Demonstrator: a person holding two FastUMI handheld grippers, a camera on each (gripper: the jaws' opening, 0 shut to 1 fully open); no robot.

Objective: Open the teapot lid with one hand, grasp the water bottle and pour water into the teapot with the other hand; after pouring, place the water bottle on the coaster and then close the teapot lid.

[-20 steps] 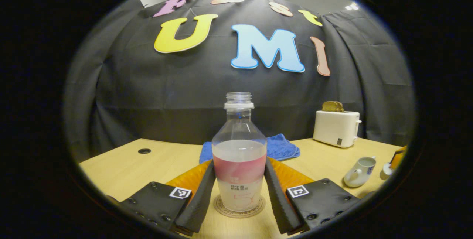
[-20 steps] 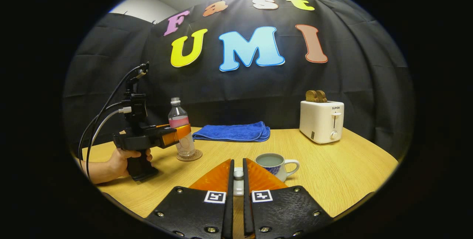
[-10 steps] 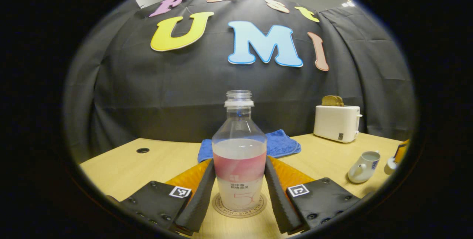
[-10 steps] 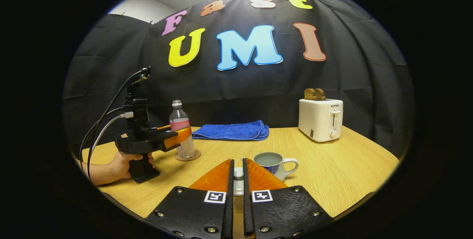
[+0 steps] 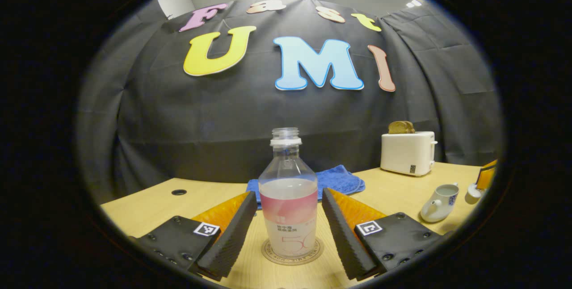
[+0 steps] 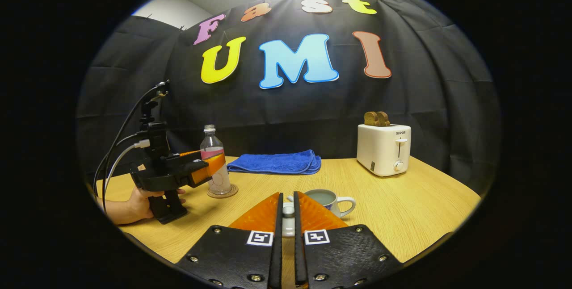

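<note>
The uncapped water bottle (image 5: 288, 199), part full with a pink label, stands upright on the round coaster (image 5: 292, 255). My left gripper (image 5: 288, 195) is open around it, a small gap between each finger and the bottle. From the right gripper view, the bottle (image 6: 210, 139) and coaster (image 6: 222, 192) sit at the left with the left gripper (image 6: 210, 164) beside them, held by a hand (image 6: 134, 202). My right gripper (image 6: 286, 197) is shut on the knob of the white teapot lid (image 6: 288, 212). Behind it the white teapot (image 6: 324, 199) stands open with water inside. From the left gripper view, the teapot (image 5: 440, 202) is at the right.
A white toaster (image 6: 383, 148) with toast stands at the back right of the wooden table (image 6: 402, 208). A folded blue towel (image 6: 275, 162) lies behind the bottle and teapot. A cable hole (image 5: 178, 192) is at the table's far left. Cables trail from the left gripper.
My left gripper has opened, let go of the bottle and drawn back a little; the bottle stays on the coaster. My right gripper still holds the lid and has shifted slightly.
</note>
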